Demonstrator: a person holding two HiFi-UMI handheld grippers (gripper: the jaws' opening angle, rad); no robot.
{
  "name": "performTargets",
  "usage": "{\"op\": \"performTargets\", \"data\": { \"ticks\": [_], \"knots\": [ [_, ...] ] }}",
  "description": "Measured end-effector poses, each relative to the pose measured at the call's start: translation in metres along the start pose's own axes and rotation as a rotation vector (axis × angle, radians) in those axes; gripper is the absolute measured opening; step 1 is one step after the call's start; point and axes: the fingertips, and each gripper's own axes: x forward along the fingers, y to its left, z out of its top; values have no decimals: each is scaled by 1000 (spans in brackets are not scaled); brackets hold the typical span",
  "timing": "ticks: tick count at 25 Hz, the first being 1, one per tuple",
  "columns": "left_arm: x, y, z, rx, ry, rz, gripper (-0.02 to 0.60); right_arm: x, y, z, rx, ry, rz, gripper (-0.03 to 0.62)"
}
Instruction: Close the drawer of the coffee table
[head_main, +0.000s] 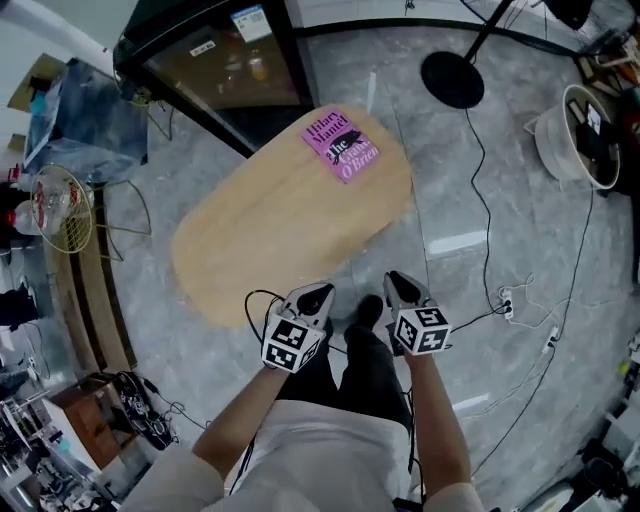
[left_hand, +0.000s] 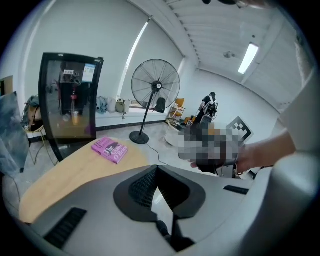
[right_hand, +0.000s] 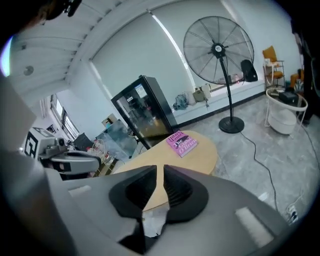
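Note:
The coffee table (head_main: 290, 230) is a low oval with a pale wooden top, and a pink book (head_main: 342, 143) lies at its far end. No drawer shows in any view. Both grippers hang over the floor just short of the table's near edge. My left gripper (head_main: 312, 297) has its pads touching and nothing between them. My right gripper (head_main: 400, 287) has its jaws almost together, also empty. The left gripper view looks past the left gripper (left_hand: 157, 169) at the table (left_hand: 65, 175) and book (left_hand: 109, 149). The right gripper view shows the right gripper (right_hand: 160, 170) above the table (right_hand: 200, 152) and book (right_hand: 182, 143).
A black glass-fronted cabinet (head_main: 215, 60) stands beyond the table. A standing fan's round base (head_main: 452, 78) is at the back right, with a cable (head_main: 485, 220) running to a power strip (head_main: 508, 303). A white tub (head_main: 575, 135) sits far right. The person's legs are below the grippers.

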Motion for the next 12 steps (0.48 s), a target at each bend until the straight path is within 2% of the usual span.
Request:
{"op": "performTargets", "data": {
  "ticks": [12],
  "knots": [
    [-86, -56, 110, 99, -108, -43, 5, -104, 61, 118, -197, -103, -12, 20]
  ]
}}
